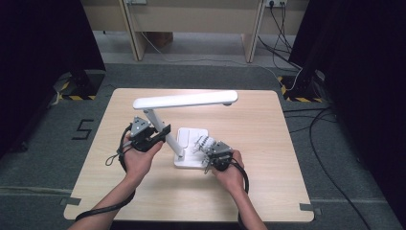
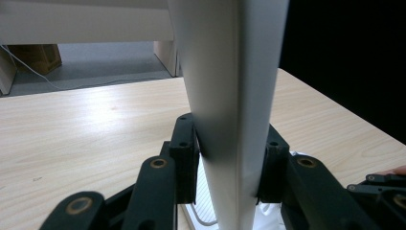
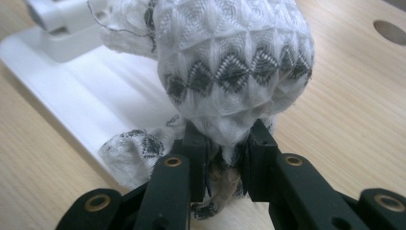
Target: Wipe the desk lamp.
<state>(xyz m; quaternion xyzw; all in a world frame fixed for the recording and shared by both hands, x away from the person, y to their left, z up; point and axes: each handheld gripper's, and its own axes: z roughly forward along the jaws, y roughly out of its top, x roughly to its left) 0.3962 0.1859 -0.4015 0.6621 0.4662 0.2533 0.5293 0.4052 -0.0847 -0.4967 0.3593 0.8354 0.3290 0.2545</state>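
Observation:
A white desk lamp stands mid-table, its long head [image 1: 184, 100] level above a leaning stem [image 1: 153, 117] and a flat base [image 1: 190, 136]. My left gripper [image 1: 164, 132] is shut on the stem low down; in the left gripper view both pads press the stem [image 2: 230, 96] from either side at my left gripper [image 2: 230, 165]. My right gripper [image 1: 209, 152] is shut on a bunched white cloth with a grey diamond pattern [image 1: 203, 143]. In the right gripper view the cloth [image 3: 234, 57] bulges above my right gripper [image 3: 227, 143] and lies over the base [image 3: 81, 96].
The light wooden table [image 1: 261, 143] has free room on all sides of the lamp. A round hole [image 3: 391, 31] is cut in the tabletop beyond the cloth. Cables [image 1: 325, 139] trail over the grey floor at the right. A wooden desk frame [image 1: 191, 19] stands behind.

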